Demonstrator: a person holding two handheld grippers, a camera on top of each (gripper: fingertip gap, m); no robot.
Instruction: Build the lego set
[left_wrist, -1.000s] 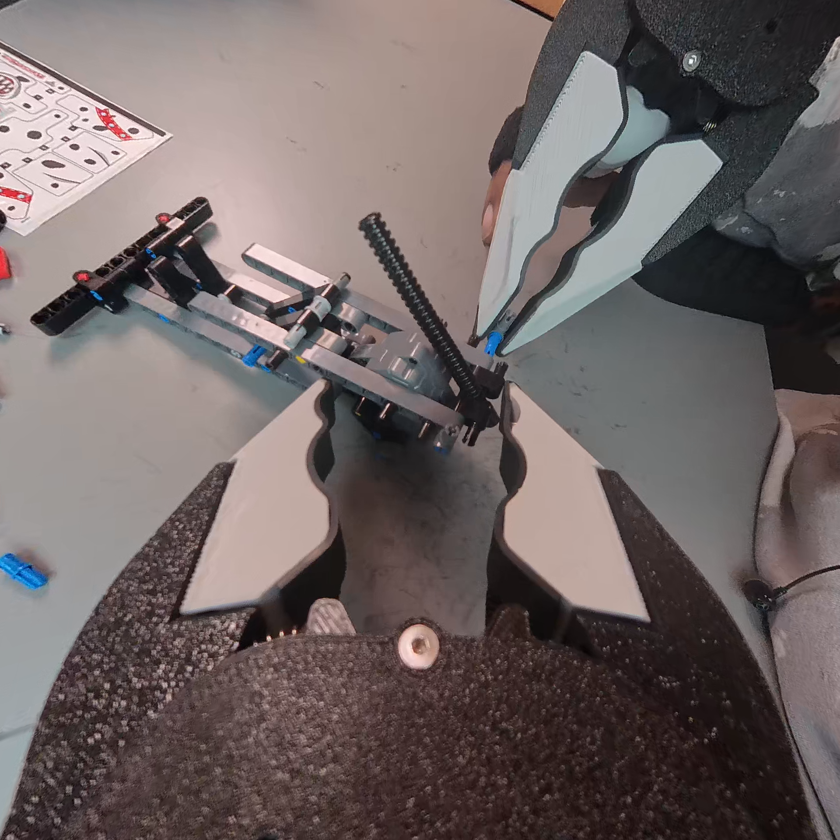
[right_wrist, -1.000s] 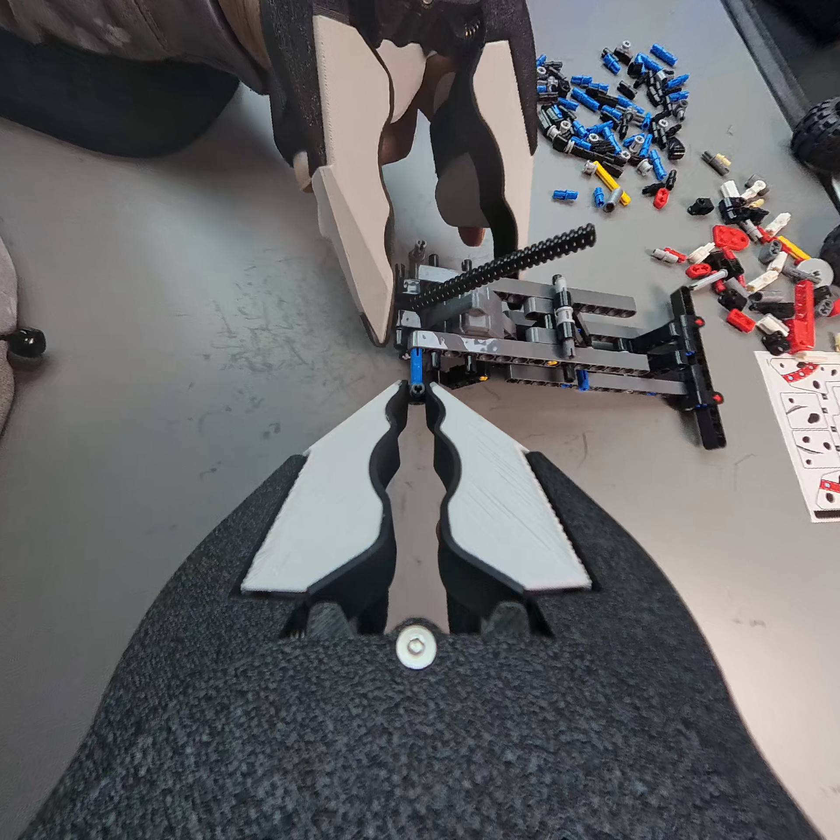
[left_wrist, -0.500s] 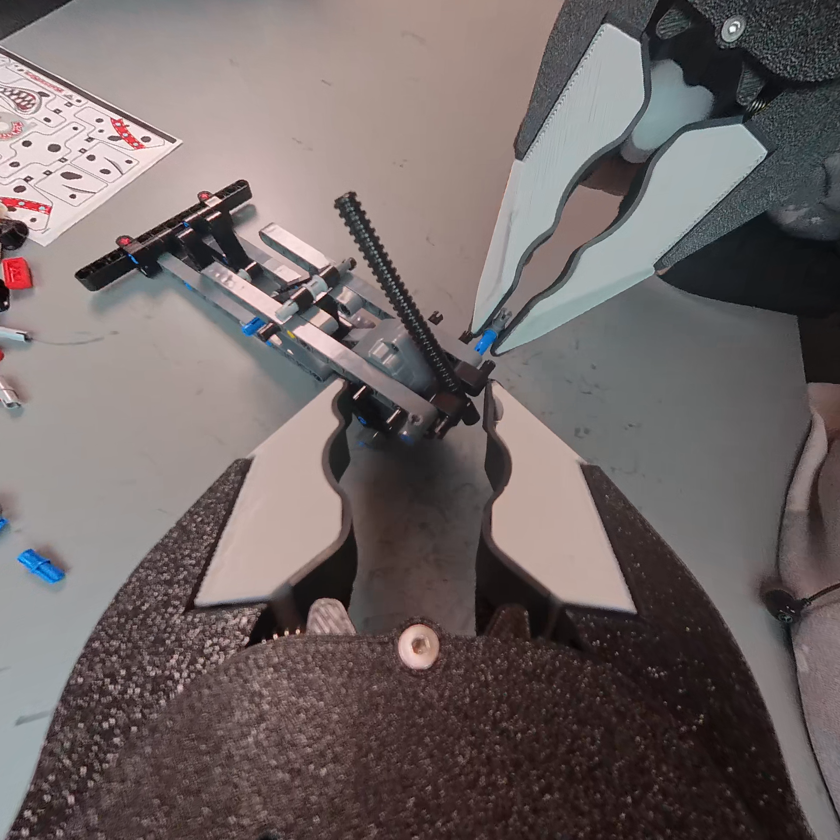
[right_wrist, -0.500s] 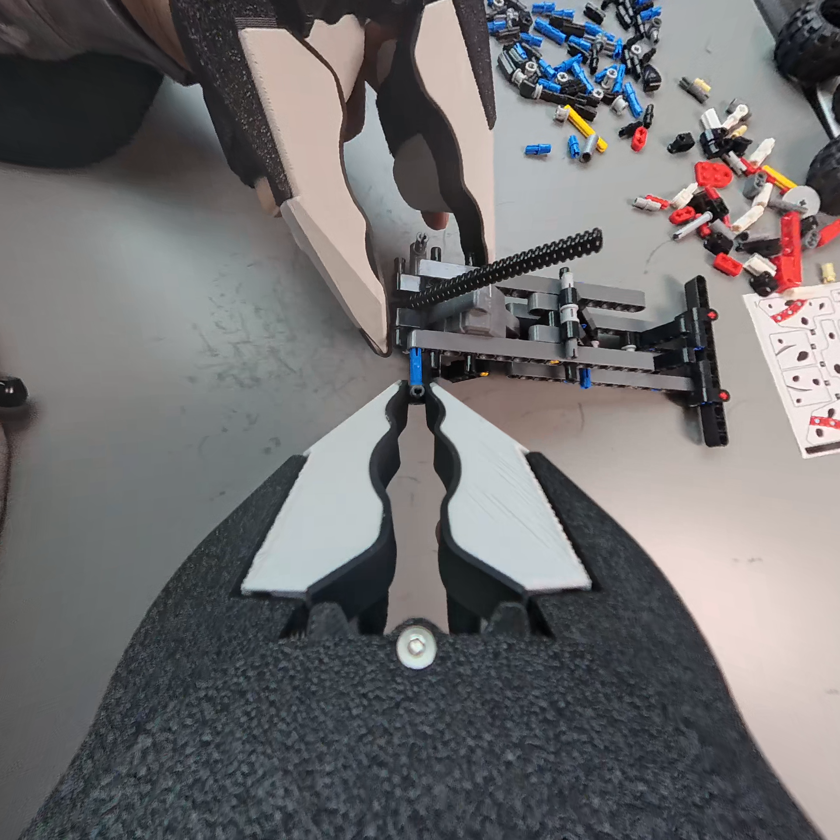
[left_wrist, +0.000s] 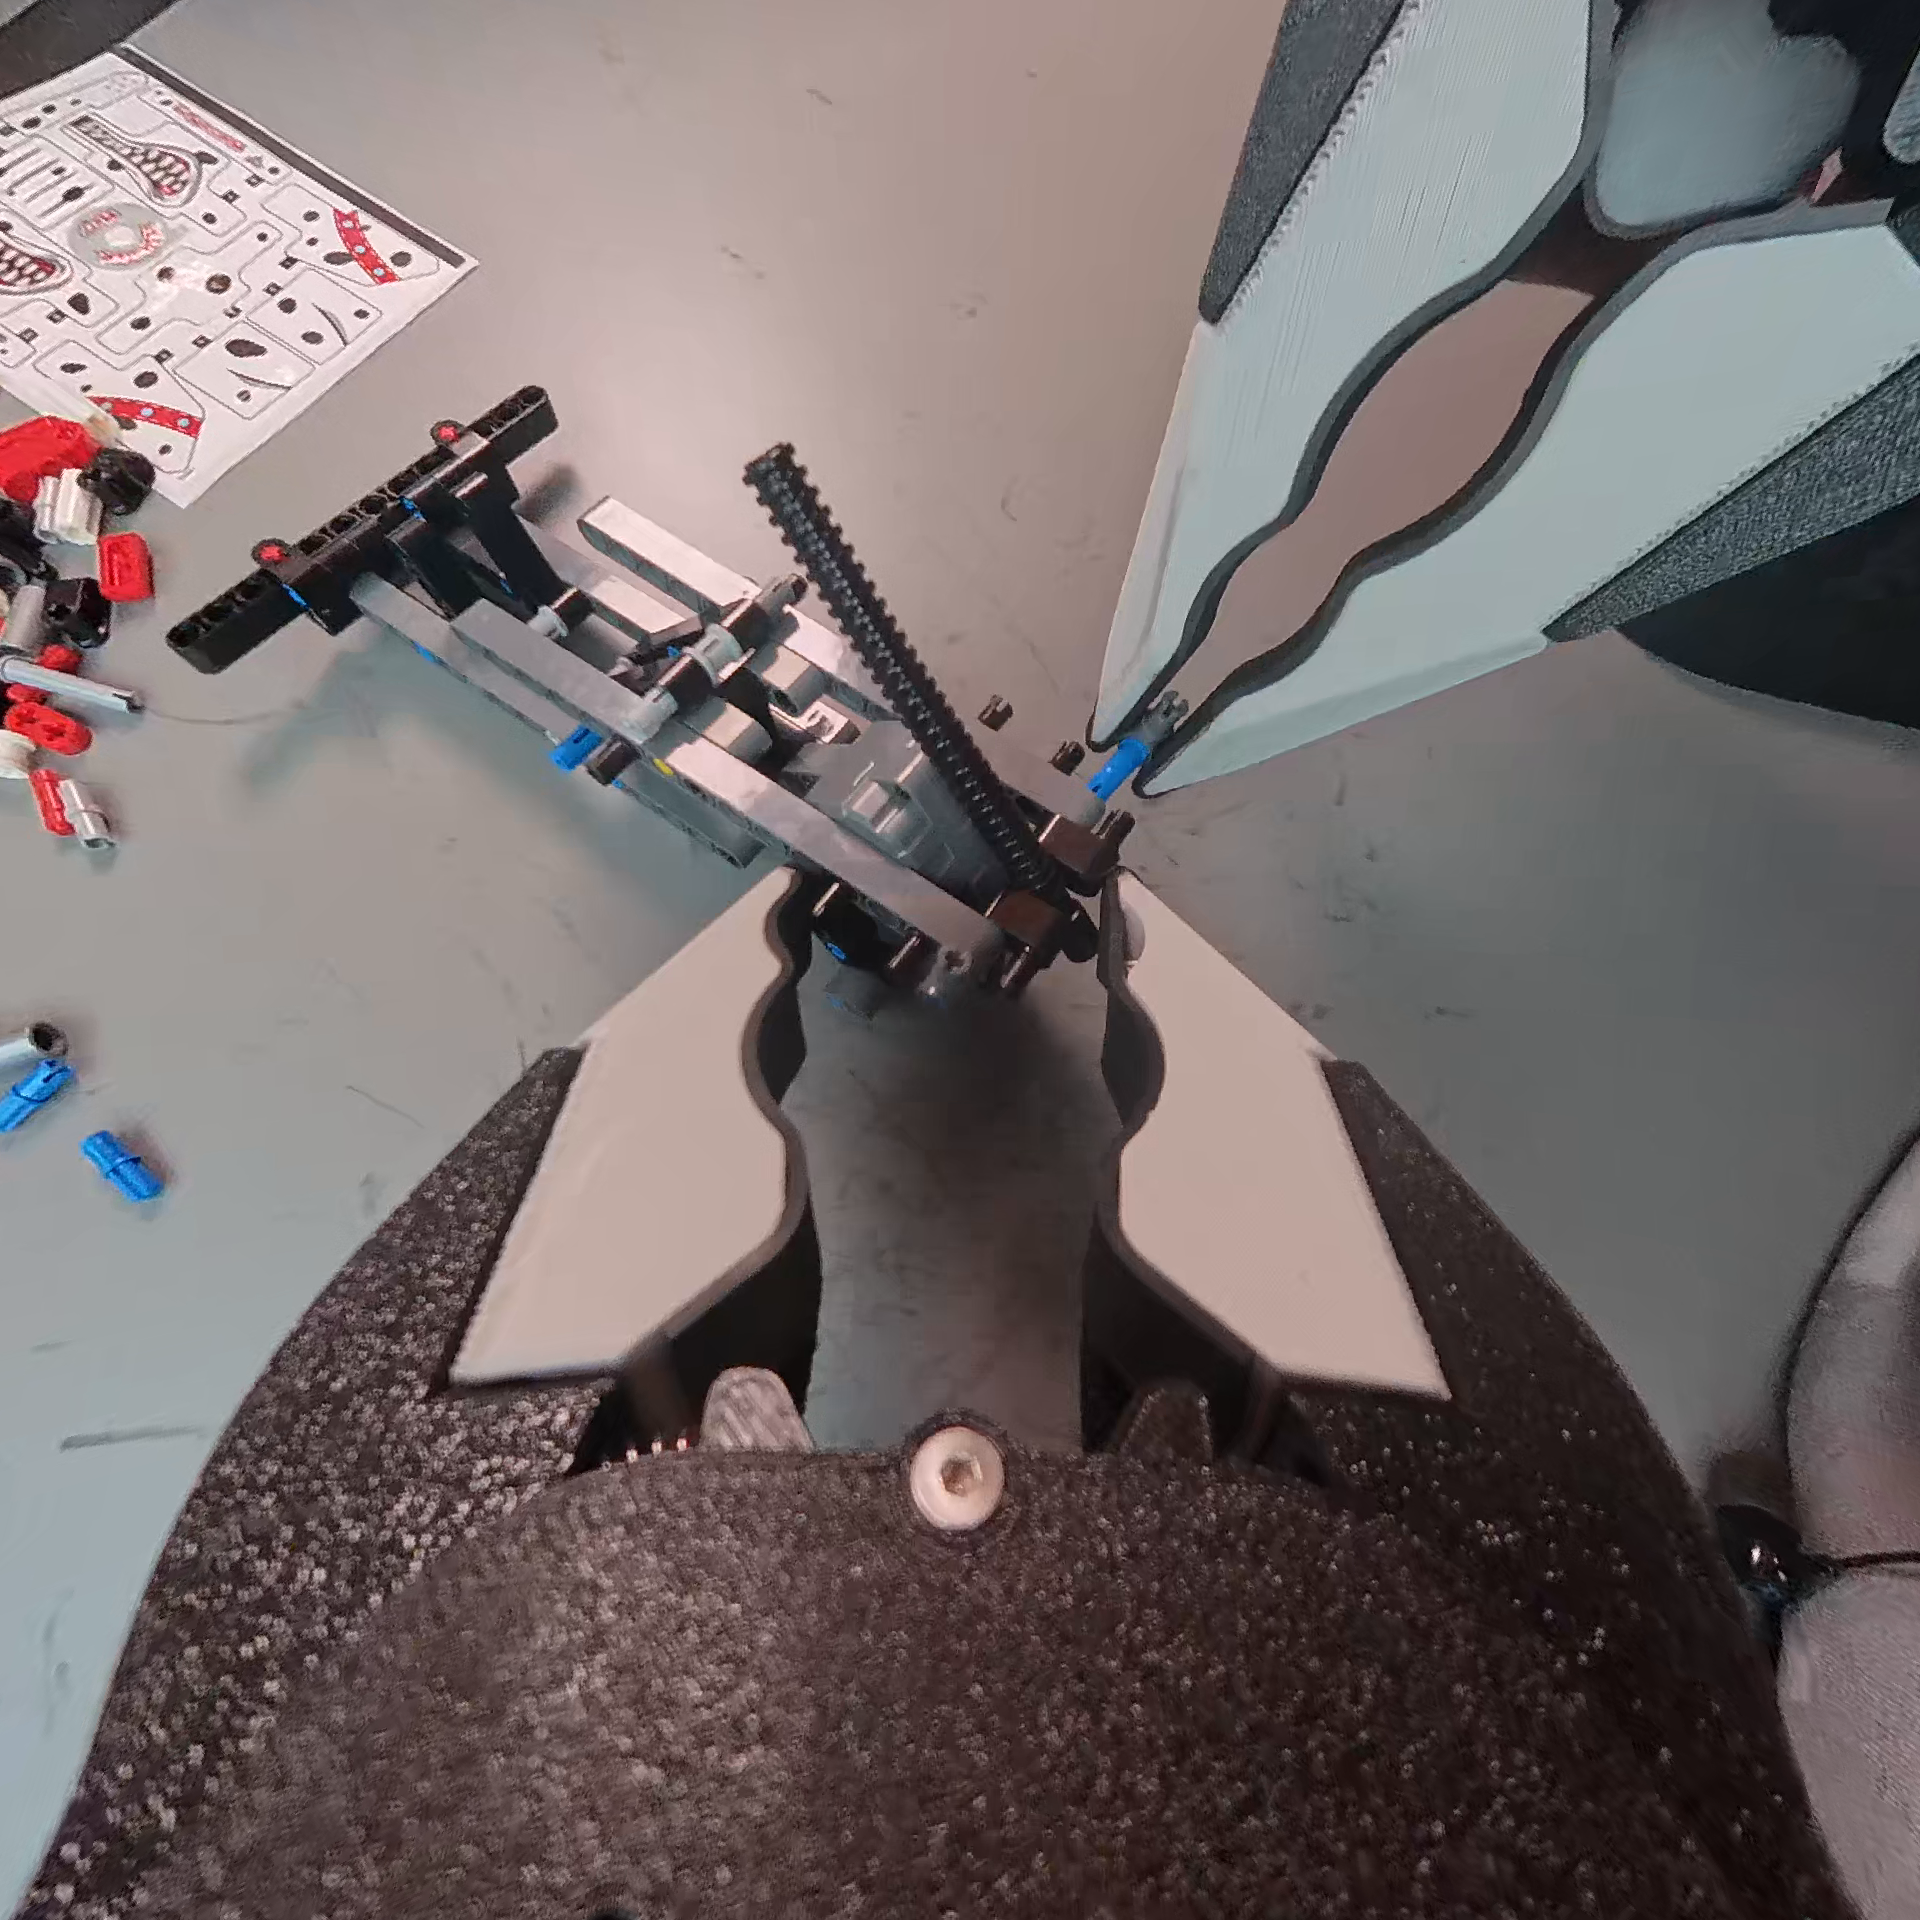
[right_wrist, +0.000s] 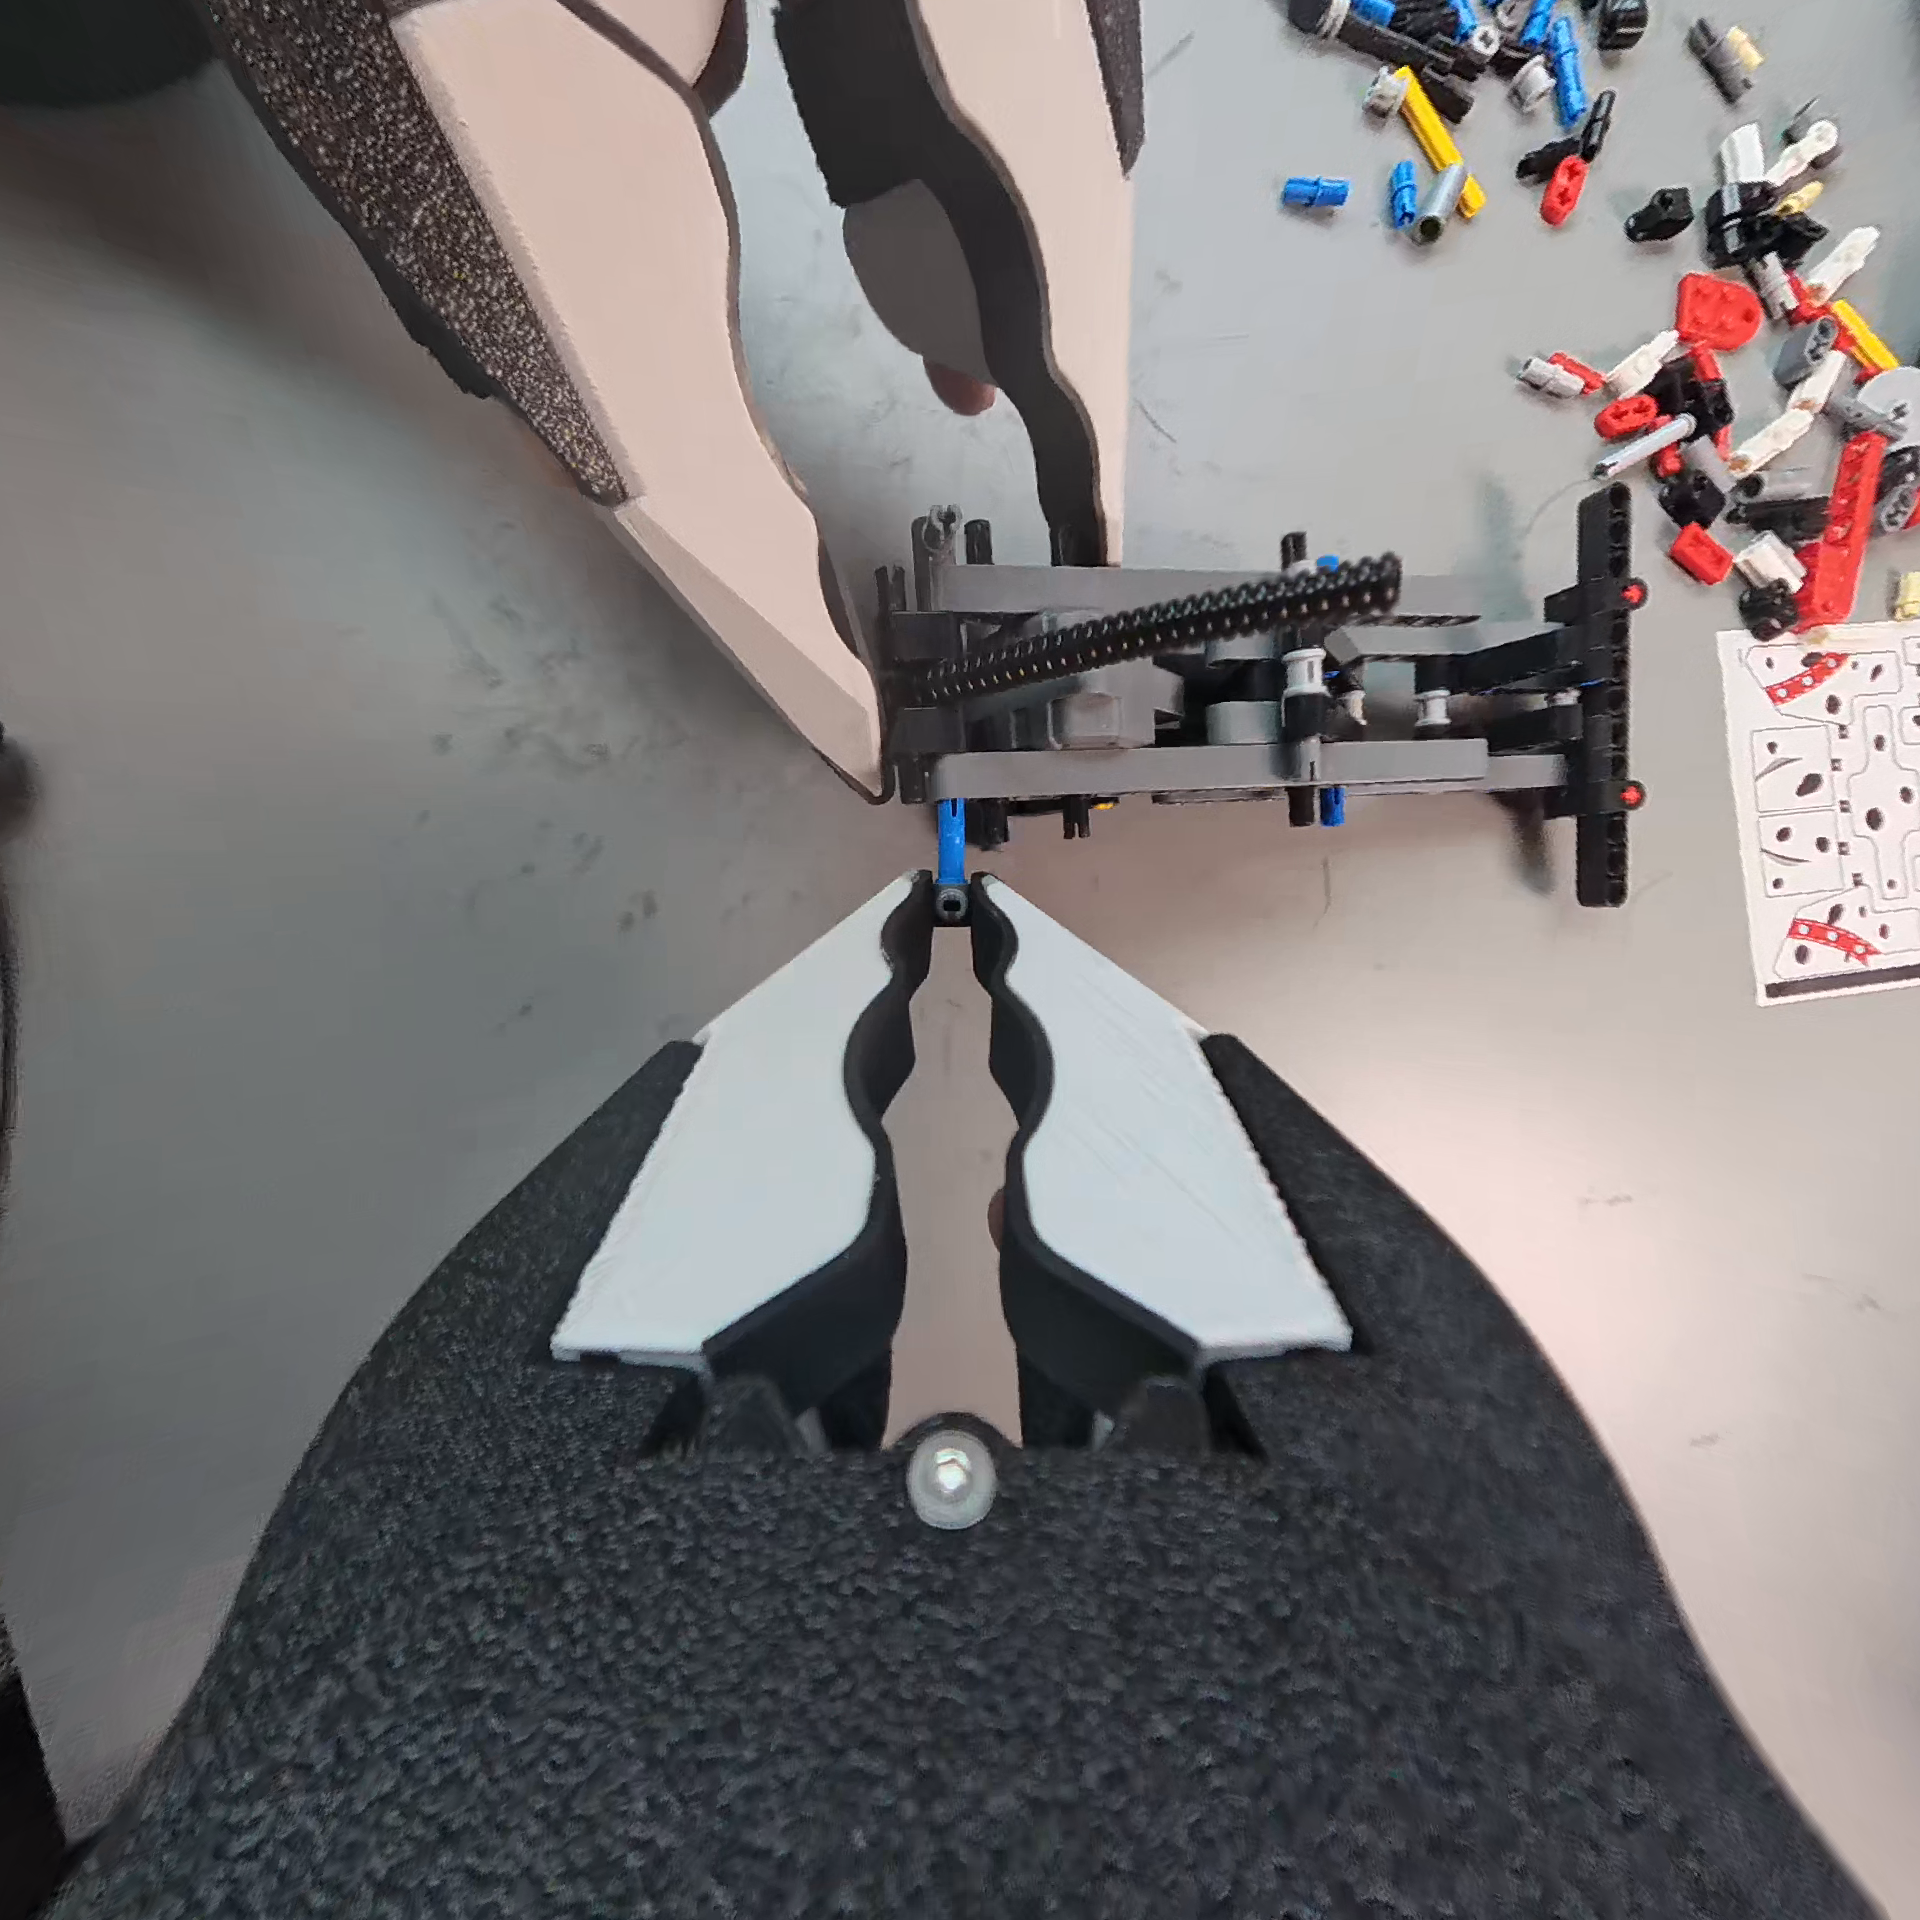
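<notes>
A grey and black lego chassis (left_wrist: 665, 717) with a long black toothed rod (left_wrist: 894, 665) lies on the grey table. My left gripper (left_wrist: 951, 914) is shut on the chassis's near end, one finger on each side. My right gripper (right_wrist: 951, 894) is shut on a small blue and grey pin (right_wrist: 949, 852). The pin's blue end touches the chassis (right_wrist: 1195, 769) at its corner. In the left wrist view the right gripper (left_wrist: 1127, 753) comes in from the upper right with the pin (left_wrist: 1120, 764). In the right wrist view the left gripper (right_wrist: 987, 665) comes in from above.
A white sticker sheet (left_wrist: 177, 260) lies at the far left; it also shows in the right wrist view (right_wrist: 1829, 810). Loose red, black, white and blue pieces (right_wrist: 1714, 312) lie beyond the chassis. Two blue pins (left_wrist: 120, 1164) lie at the left. Grey fabric (left_wrist: 1849, 1455) sits at the right edge. My left and right fingertips are right by each other.
The chassis, held by my left gripper, has turned a little and now shows closer in both views. My right gripper has kept the pin at the chassis corner.
</notes>
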